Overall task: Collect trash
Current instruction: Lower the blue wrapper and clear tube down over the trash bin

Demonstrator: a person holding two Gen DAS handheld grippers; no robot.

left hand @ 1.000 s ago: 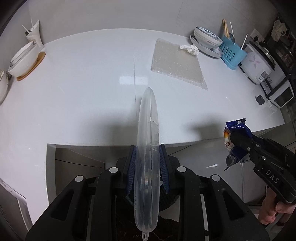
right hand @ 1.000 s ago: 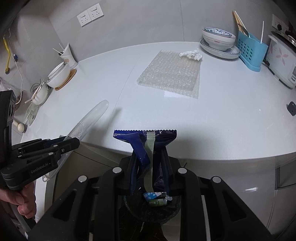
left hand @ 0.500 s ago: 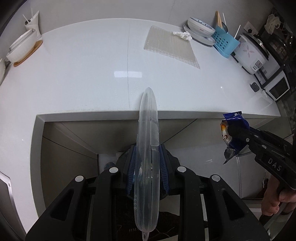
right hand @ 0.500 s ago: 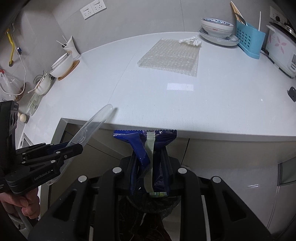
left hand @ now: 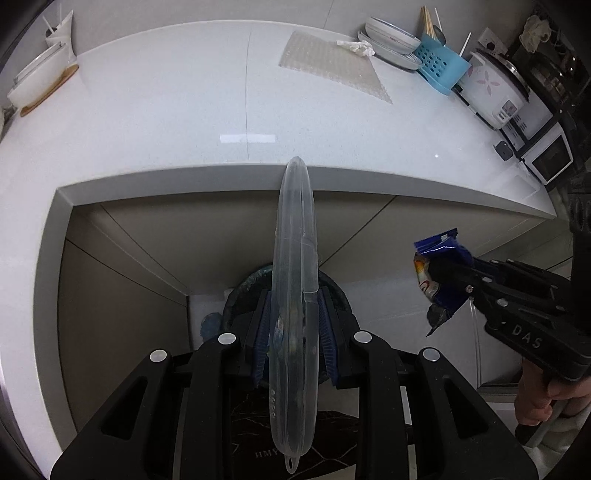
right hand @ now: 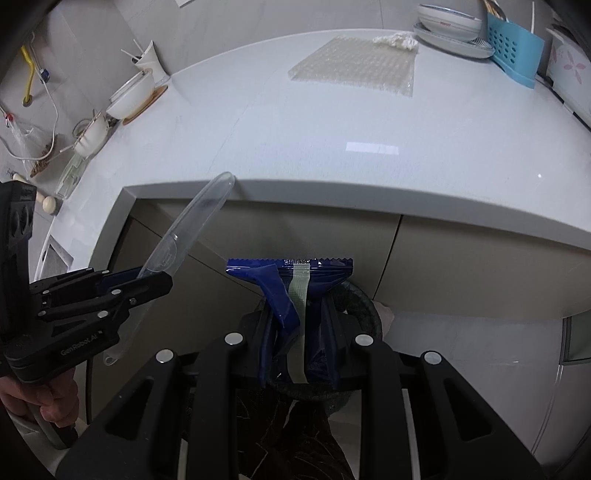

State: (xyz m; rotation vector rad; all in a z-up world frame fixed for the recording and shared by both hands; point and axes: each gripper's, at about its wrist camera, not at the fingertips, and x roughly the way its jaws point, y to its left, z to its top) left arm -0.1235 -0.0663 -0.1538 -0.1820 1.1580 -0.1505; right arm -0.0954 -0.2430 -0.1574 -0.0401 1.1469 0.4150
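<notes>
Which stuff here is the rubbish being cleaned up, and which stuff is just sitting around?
For the job:
- clear plastic lid, in the left gripper
- blue snack wrapper, in the right gripper
- dark bin below both
- bubble wrap and crumpled tissue, probably trash too

Just lying about:
- stacked bowls
- blue utensil holder
- rice cooker

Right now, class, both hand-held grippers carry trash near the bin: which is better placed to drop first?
Probably the left hand-held gripper: its clear plastic case hangs lined up with the dark bin below. The right hand-held gripper, holding the blue wrapper, looks nearer the bin's rim.
</notes>
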